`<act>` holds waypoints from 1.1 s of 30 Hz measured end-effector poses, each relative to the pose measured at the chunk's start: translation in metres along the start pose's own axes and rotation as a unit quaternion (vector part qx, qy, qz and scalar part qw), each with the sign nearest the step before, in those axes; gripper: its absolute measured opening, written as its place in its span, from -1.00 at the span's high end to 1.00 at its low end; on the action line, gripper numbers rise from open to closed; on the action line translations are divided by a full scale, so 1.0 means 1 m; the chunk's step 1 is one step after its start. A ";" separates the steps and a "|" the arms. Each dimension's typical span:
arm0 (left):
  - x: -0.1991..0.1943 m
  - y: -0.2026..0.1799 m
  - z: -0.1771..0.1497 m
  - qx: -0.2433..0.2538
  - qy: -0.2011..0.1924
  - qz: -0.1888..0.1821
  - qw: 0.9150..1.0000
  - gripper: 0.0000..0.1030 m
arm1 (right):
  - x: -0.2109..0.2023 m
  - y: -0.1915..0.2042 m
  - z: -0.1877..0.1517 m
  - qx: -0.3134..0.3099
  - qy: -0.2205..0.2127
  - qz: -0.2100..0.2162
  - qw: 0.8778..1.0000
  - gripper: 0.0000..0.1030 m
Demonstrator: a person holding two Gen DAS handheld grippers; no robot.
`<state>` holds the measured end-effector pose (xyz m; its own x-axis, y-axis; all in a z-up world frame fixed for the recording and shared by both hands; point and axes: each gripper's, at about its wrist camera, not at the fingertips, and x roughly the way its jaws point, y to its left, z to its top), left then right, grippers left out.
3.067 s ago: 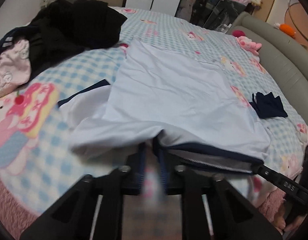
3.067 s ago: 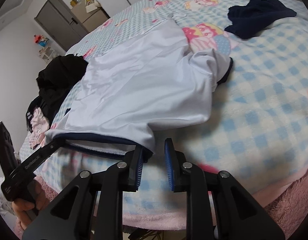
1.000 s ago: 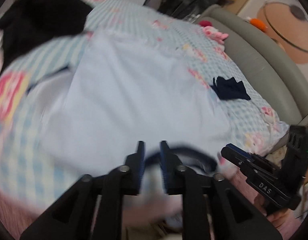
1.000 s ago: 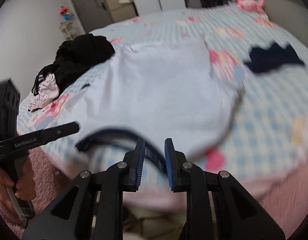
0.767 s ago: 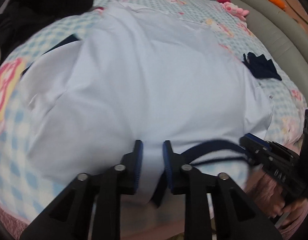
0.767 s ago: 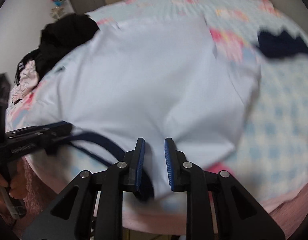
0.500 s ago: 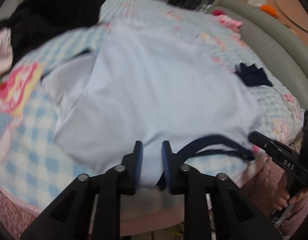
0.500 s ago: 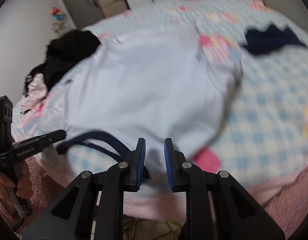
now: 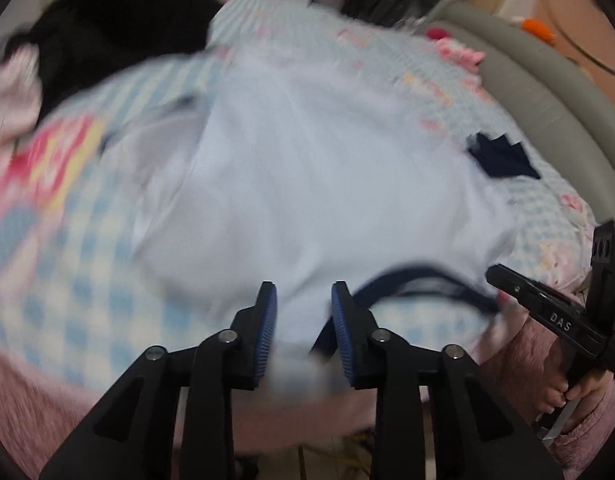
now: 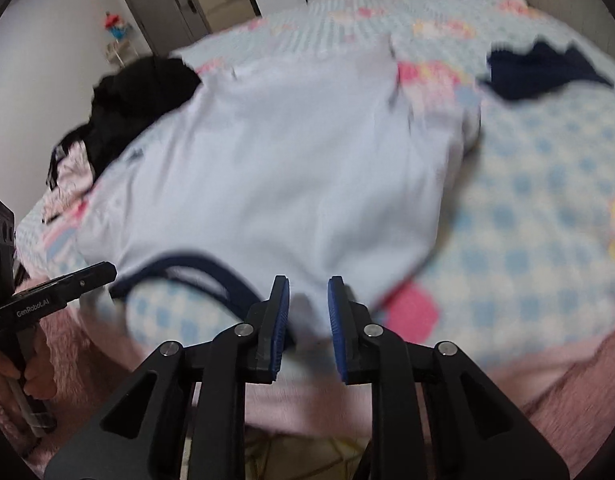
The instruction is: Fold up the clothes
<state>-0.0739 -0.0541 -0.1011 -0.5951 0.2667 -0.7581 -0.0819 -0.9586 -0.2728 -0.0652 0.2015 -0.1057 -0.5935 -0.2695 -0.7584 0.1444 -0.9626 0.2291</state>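
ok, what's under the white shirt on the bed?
The checked blanket shows all round the white shirt and through its navy neck opening. Anything else under the shirt is covered and cannot be seen.

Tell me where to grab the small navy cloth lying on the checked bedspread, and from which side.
Probably pinch the small crumpled navy cloth at one pointed corner sticking out of its edge, coming down from above. It lies low and alone on the blue checked bedspread, apart from the pale white shirt.
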 end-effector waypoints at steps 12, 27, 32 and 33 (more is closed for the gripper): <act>0.046 -0.077 0.031 0.078 0.043 -0.008 0.996 0.29 | -0.033 -0.045 0.015 0.073 -0.053 -0.067 0.994 0.56; 0.099 -0.206 0.037 0.132 0.050 -0.093 0.986 0.82 | -0.041 -0.113 0.011 0.155 -0.050 -0.067 0.984 0.55; 0.088 -0.125 0.052 -0.058 0.012 -0.134 0.989 0.83 | -0.028 -0.108 0.027 0.144 -0.028 0.021 0.989 0.54; 0.088 -0.113 0.053 -0.076 0.008 -0.128 0.989 0.83 | -0.021 -0.106 0.035 0.137 -0.018 0.037 0.990 0.47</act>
<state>-0.1599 0.0720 -0.1059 -0.5580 0.5017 -0.6610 -0.1067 -0.8333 -0.5425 -0.0959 0.3096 -0.0930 -0.6184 -0.3331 -0.7118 -0.0281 -0.8958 0.4435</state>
